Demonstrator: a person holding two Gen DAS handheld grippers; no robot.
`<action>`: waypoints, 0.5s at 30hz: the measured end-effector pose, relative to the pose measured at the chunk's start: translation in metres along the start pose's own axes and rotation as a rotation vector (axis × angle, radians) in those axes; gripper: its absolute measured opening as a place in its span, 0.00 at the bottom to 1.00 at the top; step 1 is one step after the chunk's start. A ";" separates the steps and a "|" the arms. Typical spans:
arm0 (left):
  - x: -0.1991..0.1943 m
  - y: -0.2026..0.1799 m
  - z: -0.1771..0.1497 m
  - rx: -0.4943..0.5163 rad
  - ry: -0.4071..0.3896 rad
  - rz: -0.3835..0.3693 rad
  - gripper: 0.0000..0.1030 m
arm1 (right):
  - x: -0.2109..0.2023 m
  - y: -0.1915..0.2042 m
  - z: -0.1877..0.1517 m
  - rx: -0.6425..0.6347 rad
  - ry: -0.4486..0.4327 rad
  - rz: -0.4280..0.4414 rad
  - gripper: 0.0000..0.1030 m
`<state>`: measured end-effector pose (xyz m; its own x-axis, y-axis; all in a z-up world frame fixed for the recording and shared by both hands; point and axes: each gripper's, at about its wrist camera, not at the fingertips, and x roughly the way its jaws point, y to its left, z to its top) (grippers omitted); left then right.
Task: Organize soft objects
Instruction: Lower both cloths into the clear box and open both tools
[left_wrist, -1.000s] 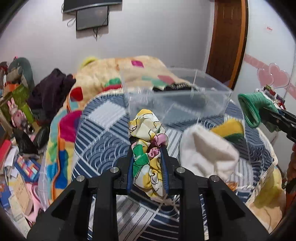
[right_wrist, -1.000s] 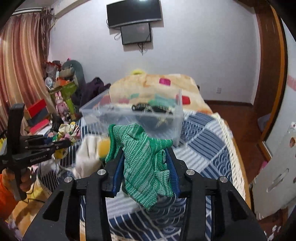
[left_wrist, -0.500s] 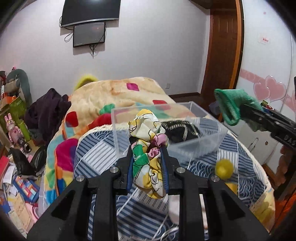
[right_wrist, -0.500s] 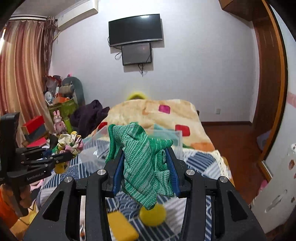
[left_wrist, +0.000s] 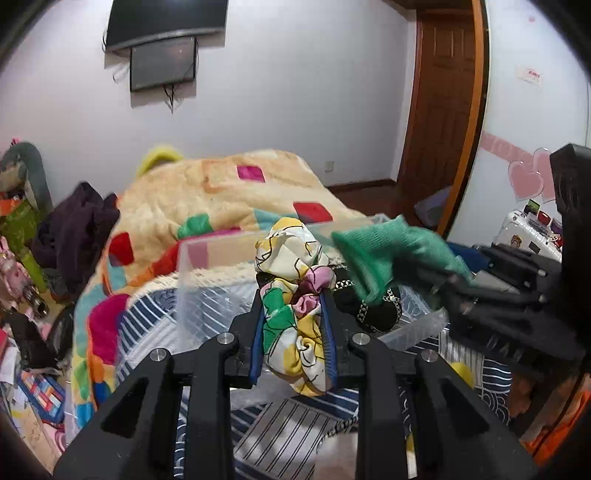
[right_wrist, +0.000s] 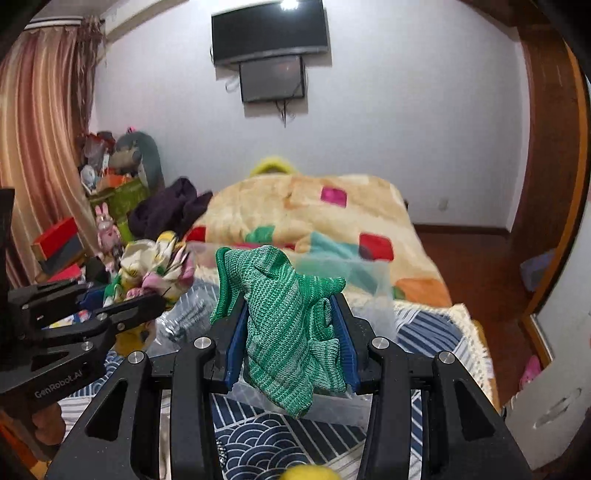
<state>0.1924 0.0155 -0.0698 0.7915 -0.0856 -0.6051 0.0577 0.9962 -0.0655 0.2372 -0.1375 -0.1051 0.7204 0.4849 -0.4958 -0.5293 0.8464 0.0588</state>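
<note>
- The left gripper (left_wrist: 293, 332) is pinching a floral scrunchie (left_wrist: 295, 295), holding it above the clear plastic bin (left_wrist: 207, 280) on the bed (left_wrist: 207, 192).
- The right gripper (right_wrist: 291, 332) is clamping a green knit cloth (right_wrist: 284, 317) over the same bin.

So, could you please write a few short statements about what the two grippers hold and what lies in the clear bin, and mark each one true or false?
1. The left gripper is shut on the floral cloth. True.
2. The right gripper holds a yellow ball. False: it is clamped on the green knit cloth.
3. The clear plastic bin has a dark patterned item in it. True.
4. The green knit cloth already lies in the bin. False: it is held in the jaws.
</note>
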 end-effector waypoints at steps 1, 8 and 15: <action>0.006 0.000 0.001 -0.006 0.017 -0.007 0.24 | 0.007 0.000 -0.001 -0.001 0.024 -0.001 0.38; 0.042 -0.004 0.004 0.006 0.091 0.002 0.24 | 0.028 -0.002 -0.008 0.001 0.115 0.004 0.38; 0.061 -0.008 0.001 0.036 0.134 0.029 0.24 | 0.036 -0.010 -0.011 0.040 0.164 0.017 0.42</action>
<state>0.2410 0.0021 -0.1054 0.7049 -0.0555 -0.7071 0.0593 0.9981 -0.0193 0.2634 -0.1310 -0.1329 0.6273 0.4595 -0.6288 -0.5200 0.8482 0.1011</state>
